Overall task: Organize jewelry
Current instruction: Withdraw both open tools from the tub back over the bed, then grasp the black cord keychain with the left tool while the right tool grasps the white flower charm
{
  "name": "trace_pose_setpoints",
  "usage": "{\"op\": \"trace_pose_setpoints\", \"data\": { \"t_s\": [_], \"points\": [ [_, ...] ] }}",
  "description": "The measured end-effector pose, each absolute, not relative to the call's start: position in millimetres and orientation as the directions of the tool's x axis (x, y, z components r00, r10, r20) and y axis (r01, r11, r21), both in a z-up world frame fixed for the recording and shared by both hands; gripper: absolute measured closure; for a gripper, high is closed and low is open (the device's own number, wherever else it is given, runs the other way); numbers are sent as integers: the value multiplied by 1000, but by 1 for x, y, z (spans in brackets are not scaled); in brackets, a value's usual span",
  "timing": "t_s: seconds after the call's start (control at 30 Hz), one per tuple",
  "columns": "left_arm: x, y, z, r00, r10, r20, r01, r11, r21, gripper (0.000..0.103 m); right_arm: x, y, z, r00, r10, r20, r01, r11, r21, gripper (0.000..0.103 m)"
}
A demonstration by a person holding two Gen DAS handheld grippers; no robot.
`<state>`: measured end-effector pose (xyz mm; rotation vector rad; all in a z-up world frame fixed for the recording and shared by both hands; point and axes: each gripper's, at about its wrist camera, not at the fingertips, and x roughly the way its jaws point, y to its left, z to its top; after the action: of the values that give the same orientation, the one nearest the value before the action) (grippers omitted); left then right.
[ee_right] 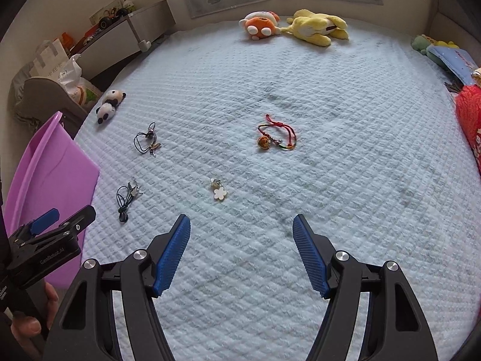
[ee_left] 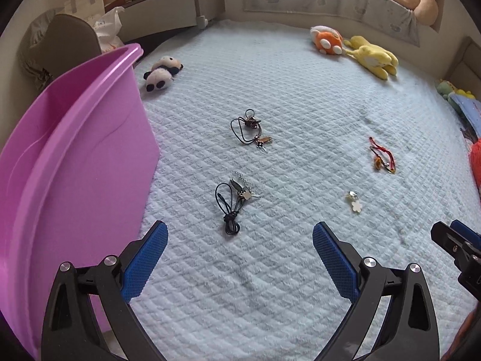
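Both grippers, left gripper (ee_left: 240,240) and right gripper (ee_right: 242,231), gape empty; black cord necklace (ee_left: 230,201) just beyond left.

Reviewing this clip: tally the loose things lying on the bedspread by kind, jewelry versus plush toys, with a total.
Jewelry pieces: 4 (black cord piece, dark cord with charms, red string bracelet, white flower charm)
Plush toys in the open: 3 (panda, orange plush, yellow plush)
Total: 7
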<state>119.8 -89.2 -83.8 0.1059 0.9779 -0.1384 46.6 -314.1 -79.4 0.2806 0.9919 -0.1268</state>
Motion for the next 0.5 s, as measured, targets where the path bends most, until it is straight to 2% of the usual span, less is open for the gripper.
{"op": "trace_pose_setpoints", "data": {
  "t_s": [0.2, 0.5],
  "points": [
    [143, -89, -138, 545, -50, -837, 129, 991, 25, 8, 84, -304, -131, 576, 41, -817, 166, 972, 166, 35],
    [162, -95, -172, 564, -23, -826, 107, 993, 45, 8, 114, -298, -164, 610, 13, -792, 124, 986, 112, 35]
  ]
}}
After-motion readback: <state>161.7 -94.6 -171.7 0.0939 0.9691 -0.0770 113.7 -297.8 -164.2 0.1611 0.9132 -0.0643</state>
